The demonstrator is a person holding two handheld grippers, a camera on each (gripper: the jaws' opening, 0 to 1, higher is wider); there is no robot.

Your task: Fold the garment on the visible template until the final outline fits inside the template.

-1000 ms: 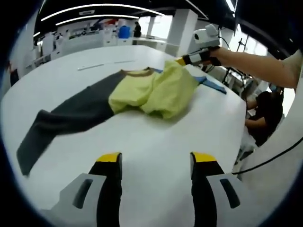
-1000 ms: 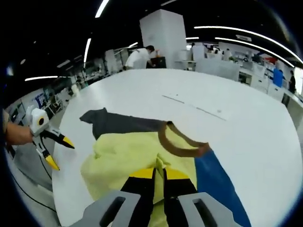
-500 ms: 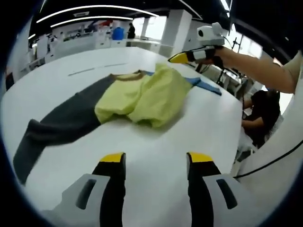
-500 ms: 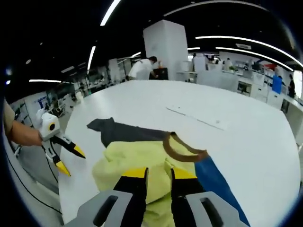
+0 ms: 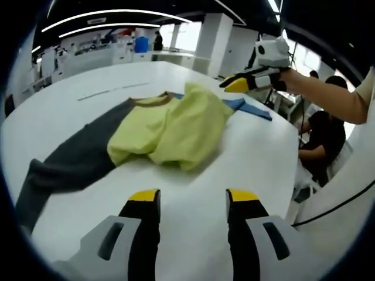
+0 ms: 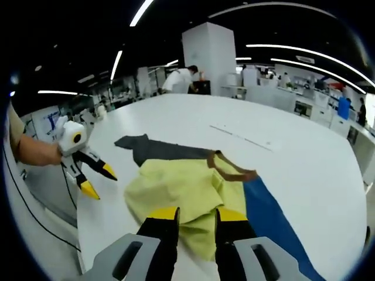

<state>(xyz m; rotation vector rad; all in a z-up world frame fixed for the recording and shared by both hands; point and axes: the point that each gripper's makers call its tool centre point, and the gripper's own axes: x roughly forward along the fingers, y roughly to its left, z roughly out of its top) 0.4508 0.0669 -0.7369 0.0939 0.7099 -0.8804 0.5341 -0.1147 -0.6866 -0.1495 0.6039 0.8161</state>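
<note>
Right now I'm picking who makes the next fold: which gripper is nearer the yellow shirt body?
Right. The right gripper is over the yellow shirt body's edge; the left gripper hangs back over bare table.

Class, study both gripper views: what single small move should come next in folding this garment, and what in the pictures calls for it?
Probably bring the left gripper forward to the grey sleeve and fold it in over the yellow body. That gripper is open and holds nothing, the sleeve lies stretched far out on the white table, and the right gripper has its jaws apart just off the cloth.

no readable text, no labels, no brands, no numbers
</note>
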